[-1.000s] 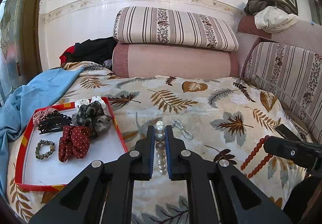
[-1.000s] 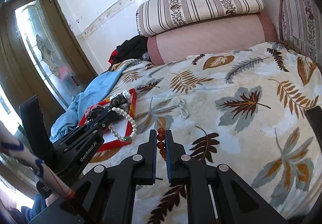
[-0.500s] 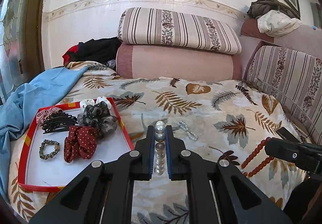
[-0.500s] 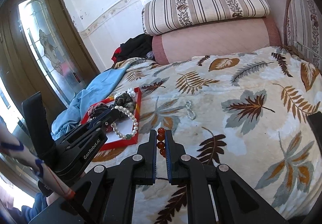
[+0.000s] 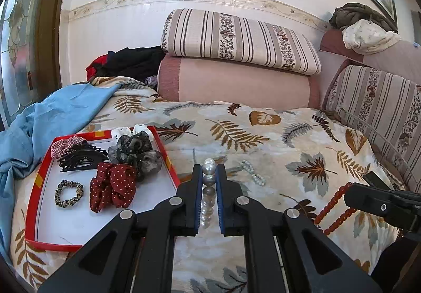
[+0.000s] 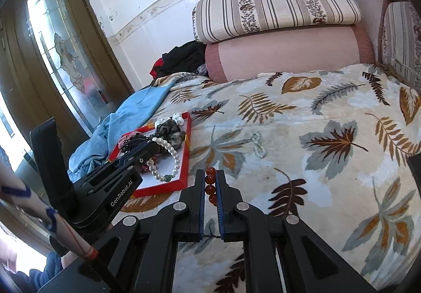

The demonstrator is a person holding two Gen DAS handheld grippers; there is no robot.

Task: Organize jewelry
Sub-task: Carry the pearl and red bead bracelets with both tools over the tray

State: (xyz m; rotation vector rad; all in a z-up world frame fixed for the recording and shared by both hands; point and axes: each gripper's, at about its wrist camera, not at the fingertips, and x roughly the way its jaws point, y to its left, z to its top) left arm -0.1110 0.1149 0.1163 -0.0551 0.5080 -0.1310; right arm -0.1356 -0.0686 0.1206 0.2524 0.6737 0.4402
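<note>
My left gripper is shut on a pearl bracelet, held above the bed just right of the red-rimmed tray. In the right wrist view the pearl bracelet hangs in a loop from the left gripper over the tray. My right gripper is shut on a red bead bracelet, which also shows in the left wrist view, right of the tray. A small pearl bracelet lies loose on the leaf-print blanket.
The tray holds a red dotted scrunchie, a grey scrunchie, a black claw clip and a small leopard hair tie. A blue cloth lies left of the tray. Bolsters line the back.
Both grippers have risen and moved slightly toward the tray, each still holding its bracelet. The pearl loop now hangs over the tray's near corner.
</note>
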